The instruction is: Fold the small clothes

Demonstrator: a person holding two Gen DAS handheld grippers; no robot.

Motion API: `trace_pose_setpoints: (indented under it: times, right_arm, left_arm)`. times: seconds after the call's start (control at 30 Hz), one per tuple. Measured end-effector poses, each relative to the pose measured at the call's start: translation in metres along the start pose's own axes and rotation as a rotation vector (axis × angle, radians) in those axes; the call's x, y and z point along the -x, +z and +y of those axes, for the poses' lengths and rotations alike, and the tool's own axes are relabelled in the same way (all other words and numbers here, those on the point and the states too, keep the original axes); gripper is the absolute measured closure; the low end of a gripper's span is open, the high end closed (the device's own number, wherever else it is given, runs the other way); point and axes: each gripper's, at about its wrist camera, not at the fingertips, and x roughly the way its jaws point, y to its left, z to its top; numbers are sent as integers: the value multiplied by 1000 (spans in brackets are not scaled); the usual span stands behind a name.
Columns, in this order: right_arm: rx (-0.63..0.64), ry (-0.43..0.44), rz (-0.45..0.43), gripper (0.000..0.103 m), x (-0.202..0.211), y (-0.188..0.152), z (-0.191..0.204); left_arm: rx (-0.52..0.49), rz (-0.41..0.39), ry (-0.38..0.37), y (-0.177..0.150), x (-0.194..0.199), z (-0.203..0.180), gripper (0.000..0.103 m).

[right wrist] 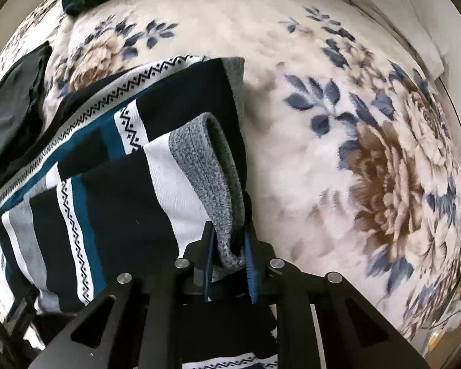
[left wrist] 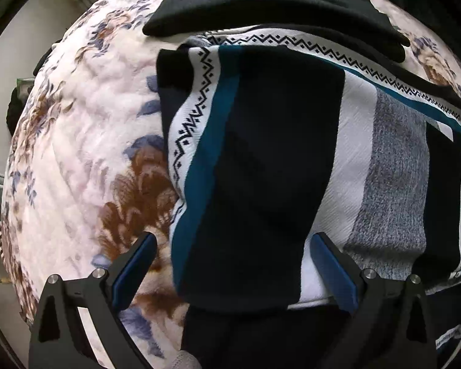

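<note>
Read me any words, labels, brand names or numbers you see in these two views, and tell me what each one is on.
None can be read.
Small white tag at the lower right edge of the left wrist view: dark print, too small and blurred to read.
Striped navy, white, teal and grey knit garment: only zigzag and diamond pattern bands, no lettering.
Cream floral blanket: flowers only.

No readable text anywhere (only woven patterns).
</note>
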Motion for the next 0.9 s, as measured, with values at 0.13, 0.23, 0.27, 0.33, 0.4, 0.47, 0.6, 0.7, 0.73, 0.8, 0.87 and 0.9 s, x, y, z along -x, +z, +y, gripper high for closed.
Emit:
trace_pose_setpoints:
  times: [0.13, 0.23, 0.27, 0.33, 0.4, 0.47, 0.6, 0.7, 0.73, 0.8, 0.87, 0.9]
  right_arm:
    - [76, 22, 4, 69, 17, 4, 10]
    - [187, -79, -66, 59, 37, 5, 29]
    - [244, -136, -83, 57, 44, 3, 35]
    - [293, -158, -95, 32, 51, -4, 45]
    - [326, -172, -103, 16, 65, -12, 49]
    - [341, -173, -108, 13, 78, -28, 43]
    - [355, -122, -150, 11, 111, -40, 34]
    - [381, -83, -189, 7, 130, -46, 26]
    - [393, -52, -199, 7, 139, -46, 19]
    - [429, 1, -215, 7, 152, -44, 6]
    - [463, 53, -204, 7, 159, -39, -7]
    - [478, 74, -196, 7, 162, -36, -13]
  left_arm:
    - [6, -37, -29, -2, 23, -2, 0]
    - [5, -43, -82, -7, 44, -14, 0]
    - [2, -47, -98, -10, 52, -19, 0]
    - [-15, -57, -130, -14, 70, -35, 0]
    - [-29, -62, -152, -20, 87, -48, 0]
    - [-34, -67, -174, -26, 105, -57, 0]
    - [-60, -96, -162, -41, 147, -75, 0]
    - [-54, -120, -131, -54, 172, -84, 0]
    - [-47, -127, -111, -61, 181, -90, 0]
    - [-21, -130, -79, -76, 192, -100, 0]
    - [15, -105, -52, -93, 199, -114, 0]
    - [36, -92, -47, -100, 200, -118, 0]
